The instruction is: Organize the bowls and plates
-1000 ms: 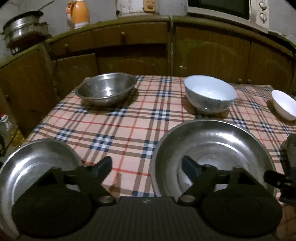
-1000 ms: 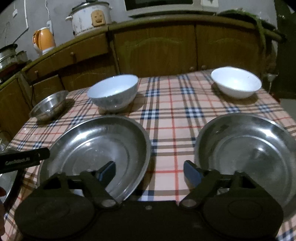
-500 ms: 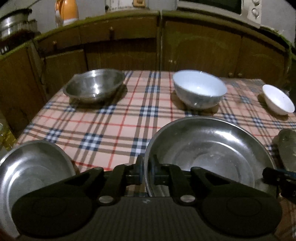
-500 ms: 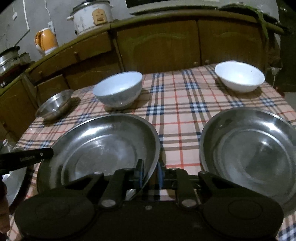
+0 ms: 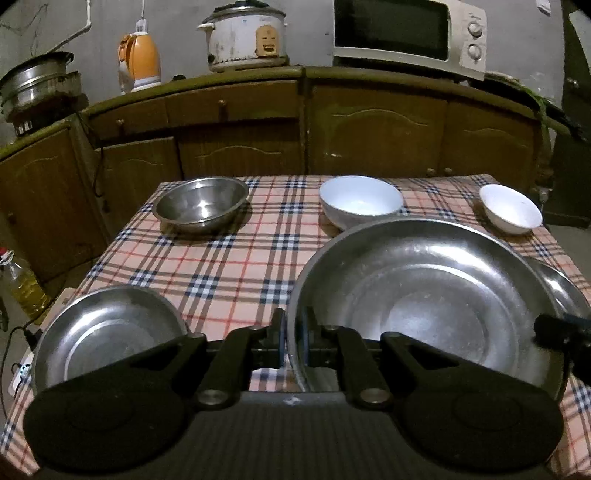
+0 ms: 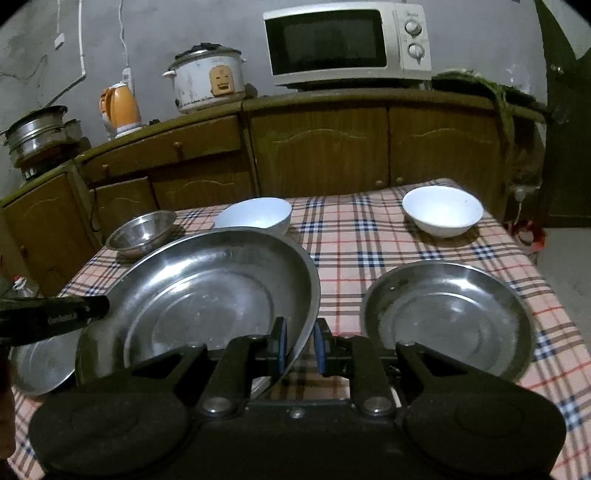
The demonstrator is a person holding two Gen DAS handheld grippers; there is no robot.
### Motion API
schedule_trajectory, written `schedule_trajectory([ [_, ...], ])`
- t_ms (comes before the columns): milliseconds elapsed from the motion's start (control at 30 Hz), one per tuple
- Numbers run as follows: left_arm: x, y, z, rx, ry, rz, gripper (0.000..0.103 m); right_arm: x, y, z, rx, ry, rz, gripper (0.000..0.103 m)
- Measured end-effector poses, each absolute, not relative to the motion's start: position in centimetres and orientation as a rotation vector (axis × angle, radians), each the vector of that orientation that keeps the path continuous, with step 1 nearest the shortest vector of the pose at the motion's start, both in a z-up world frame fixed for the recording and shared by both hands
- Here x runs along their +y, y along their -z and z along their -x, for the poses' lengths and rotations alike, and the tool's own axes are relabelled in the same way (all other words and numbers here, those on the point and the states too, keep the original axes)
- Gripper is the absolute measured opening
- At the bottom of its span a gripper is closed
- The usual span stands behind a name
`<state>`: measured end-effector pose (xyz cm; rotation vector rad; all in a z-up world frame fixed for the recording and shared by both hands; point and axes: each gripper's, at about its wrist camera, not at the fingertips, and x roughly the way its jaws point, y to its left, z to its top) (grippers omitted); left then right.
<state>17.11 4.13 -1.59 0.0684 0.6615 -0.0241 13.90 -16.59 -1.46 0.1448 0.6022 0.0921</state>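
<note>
Dim kitchen; grey wall (image 6: pixel 147 29), brown wooden cabinets (image 6: pixel 317 147), microwave (image 6: pixel 347 40) on top.

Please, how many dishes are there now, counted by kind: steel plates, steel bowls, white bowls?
Steel plates: 3, namely the lifted middle plate held by both tools, the left plate and the right plate on the tablecloth.
Steel bowls: 1, the steel bowl.
White bowls: 2, the larger white bowl and the smaller white bowl.
Total: 6.
</note>
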Motion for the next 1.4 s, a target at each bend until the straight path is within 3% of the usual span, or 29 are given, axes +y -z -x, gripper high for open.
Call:
schedule_trajectory([
  [500,3.1,3.4,-14.3,0.704,0.054,-0.075,0.01,-17.6,2.5,-9.9,0.625,-0.063,-0.108,0.021],
  [1400,2.7,7.5,-17.2,0.749,0.056,-0.08,0.011,-17.2,7.7,-13.5,0.695,-0.054,-0.089,0.021],
])
